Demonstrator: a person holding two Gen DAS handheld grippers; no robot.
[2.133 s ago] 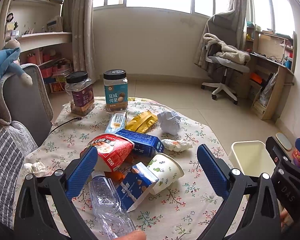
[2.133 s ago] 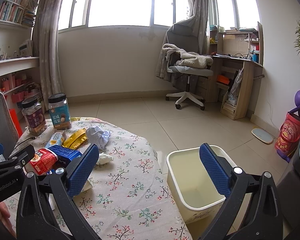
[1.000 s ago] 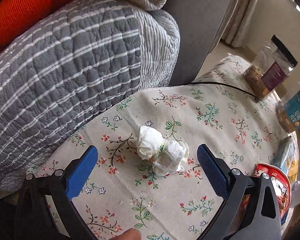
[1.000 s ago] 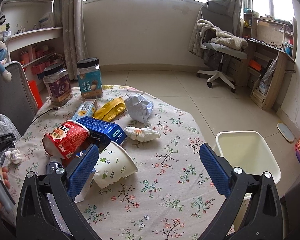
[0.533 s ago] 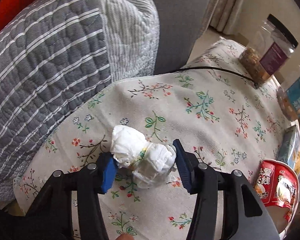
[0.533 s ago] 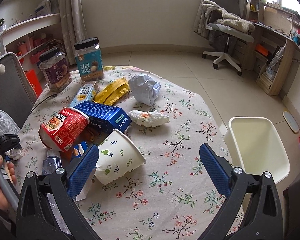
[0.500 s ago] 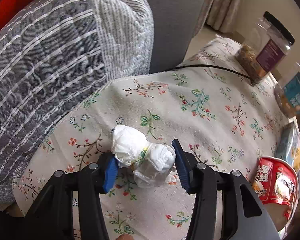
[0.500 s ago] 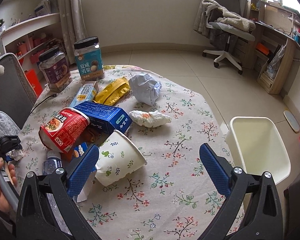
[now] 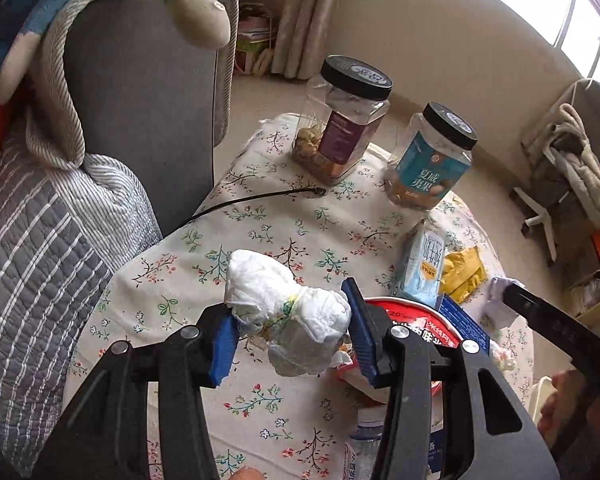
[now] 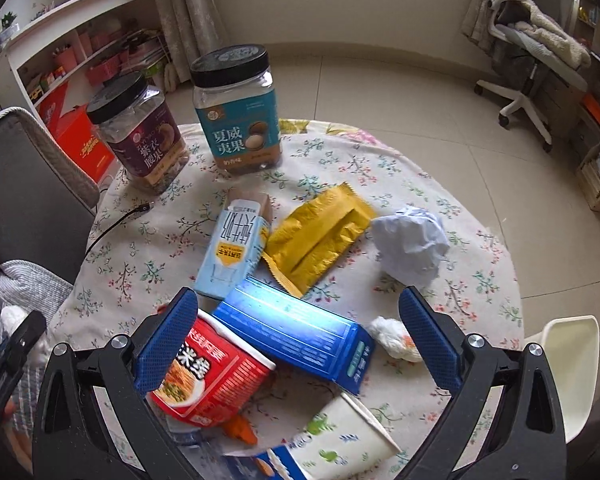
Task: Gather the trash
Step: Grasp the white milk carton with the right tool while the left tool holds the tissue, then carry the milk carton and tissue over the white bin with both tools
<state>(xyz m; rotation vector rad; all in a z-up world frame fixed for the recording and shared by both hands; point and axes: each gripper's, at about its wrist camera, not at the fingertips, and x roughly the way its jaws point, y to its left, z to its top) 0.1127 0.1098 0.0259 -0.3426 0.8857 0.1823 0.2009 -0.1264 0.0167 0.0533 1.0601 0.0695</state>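
Note:
My left gripper [image 9: 290, 334] is shut on a crumpled white tissue wad [image 9: 288, 316] and holds it above the floral tablecloth [image 9: 260, 232]. My right gripper [image 10: 296, 340] is open and empty, hovering over the trash pile: a blue box [image 10: 296, 332], a red noodle cup [image 10: 208, 376], a light blue milk carton [image 10: 236, 248], a yellow wrapper [image 10: 320, 236], a crumpled paper ball [image 10: 414, 246], a small tissue [image 10: 394, 338] and a paper cup [image 10: 340, 436]. The cream bin [image 10: 568, 364] stands on the floor at the right.
Two black-lidded snack jars [image 10: 236, 108] [image 10: 140, 136] stand at the table's far side. A black cable [image 9: 252, 200] lies on the cloth. A grey sofa with a striped quilt [image 9: 40, 240] is at the left. An office chair [image 10: 528, 64] stands beyond.
My left gripper has lifted the tissue wad off the cloth and swung toward the table's middle. My right gripper has moved down and closer over the trash pile, still open.

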